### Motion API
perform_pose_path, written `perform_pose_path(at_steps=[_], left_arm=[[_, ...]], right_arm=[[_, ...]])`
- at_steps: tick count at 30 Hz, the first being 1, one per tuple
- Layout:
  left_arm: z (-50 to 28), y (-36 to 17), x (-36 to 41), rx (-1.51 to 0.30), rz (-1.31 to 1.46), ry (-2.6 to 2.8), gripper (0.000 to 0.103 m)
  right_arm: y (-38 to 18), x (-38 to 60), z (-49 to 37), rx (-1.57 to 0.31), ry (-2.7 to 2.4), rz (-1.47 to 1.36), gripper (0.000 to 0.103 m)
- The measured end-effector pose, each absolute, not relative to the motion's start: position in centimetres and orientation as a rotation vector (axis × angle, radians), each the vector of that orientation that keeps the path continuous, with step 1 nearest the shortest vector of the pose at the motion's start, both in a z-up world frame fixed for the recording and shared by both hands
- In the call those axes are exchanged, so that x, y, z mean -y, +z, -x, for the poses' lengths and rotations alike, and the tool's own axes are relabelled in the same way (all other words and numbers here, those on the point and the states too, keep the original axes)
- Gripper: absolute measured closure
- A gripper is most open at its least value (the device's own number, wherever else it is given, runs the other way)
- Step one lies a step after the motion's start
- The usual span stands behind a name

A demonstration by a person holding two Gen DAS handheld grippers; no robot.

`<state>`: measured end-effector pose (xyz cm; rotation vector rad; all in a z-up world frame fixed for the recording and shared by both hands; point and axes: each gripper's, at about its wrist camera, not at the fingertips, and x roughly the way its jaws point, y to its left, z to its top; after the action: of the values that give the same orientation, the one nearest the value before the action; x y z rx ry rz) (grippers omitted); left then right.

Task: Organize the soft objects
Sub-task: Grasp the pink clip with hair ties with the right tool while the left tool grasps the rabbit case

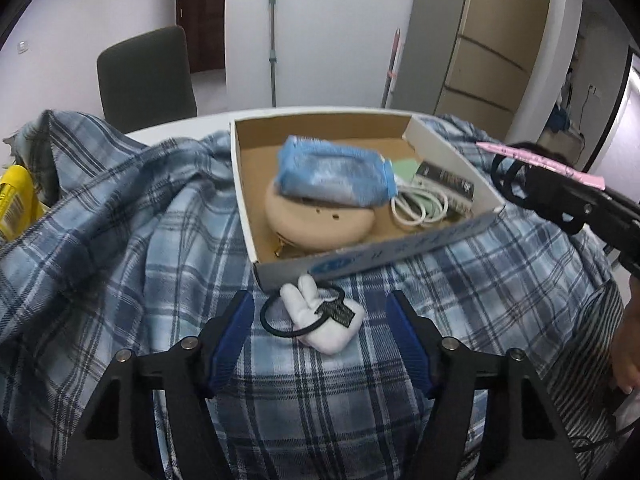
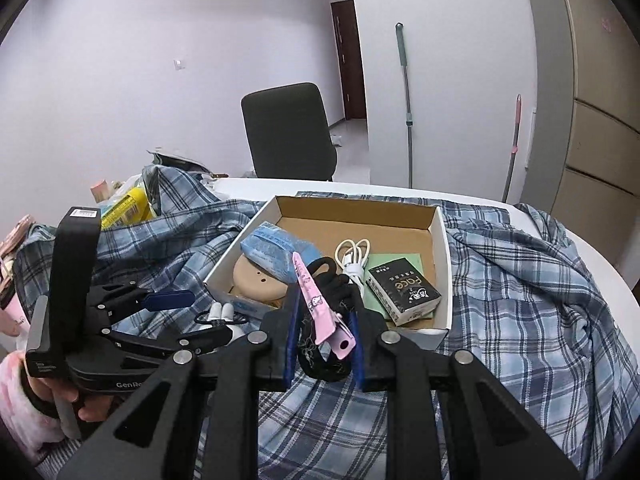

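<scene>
Standing at the table, I see a yellow package [image 1: 14, 204] at the far left, half buried in the blue plaid cloth [image 1: 132, 216] that covers the tabletop. Next along, the left gripper [image 1: 320, 344] hangs low over the cloth with its blue pads spread wide and nothing between them; a white plush bunny hair tie [image 1: 320, 320] lies on the cloth just ahead of it, close against the front wall of the cardboard box [image 1: 360, 258]. Inside the box, a blue tissue pack [image 1: 334, 172] rests on a round beige case [image 1: 320, 220], with a coiled white cable [image 1: 418, 206] and a black carton [image 2: 404, 290] to their right. Farthest right, the right gripper [image 2: 324, 332] is clamped on a black hair band [image 2: 328, 276] and a pink hair clip [image 2: 320, 304], held near the box's front edge.
</scene>
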<state>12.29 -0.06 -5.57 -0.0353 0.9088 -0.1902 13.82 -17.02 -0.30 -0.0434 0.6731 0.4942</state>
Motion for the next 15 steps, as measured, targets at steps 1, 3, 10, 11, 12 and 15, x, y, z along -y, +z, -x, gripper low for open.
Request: perform_pose_path(at_steps=[1, 3, 10, 11, 12, 15], left_arm=[[-12.3, -5.8, 0.2, -0.92, 0.029, -0.187, 0.034], [-12.7, -6.4, 0.4, -0.952, 0.016, -0.186, 0.039], [-13.0, -7.3, 0.8, -0.986, 0.003, -0.193, 0.064], [-12.9, -7.2, 0.7, -0.981, 0.003, -0.194, 0.067], [-12.8, -7.1, 0.7, -0.976, 0.004, -0.195, 0.071], [-12.3, -6.4, 0.7, -0.94, 0.003, -0.198, 0.075]], right_arm=[[-0.4, 17.0, -13.9, -0.674, 0.492, 0.048, 0.083], [-0.6, 17.0, -13.9, -0.677, 0.483, 0.053, 0.083], [-2.0, 16.5, -14.2, -0.717, 0.489, 0.067, 0.083], [-2.2, 16.4, -14.2, -0.719, 0.491, 0.072, 0.083], [-2.2, 16.3, -14.2, -0.717, 0.491, 0.076, 0.083], [-2.3, 16.3, -14.0, -0.71, 0.488, 0.081, 0.083]])
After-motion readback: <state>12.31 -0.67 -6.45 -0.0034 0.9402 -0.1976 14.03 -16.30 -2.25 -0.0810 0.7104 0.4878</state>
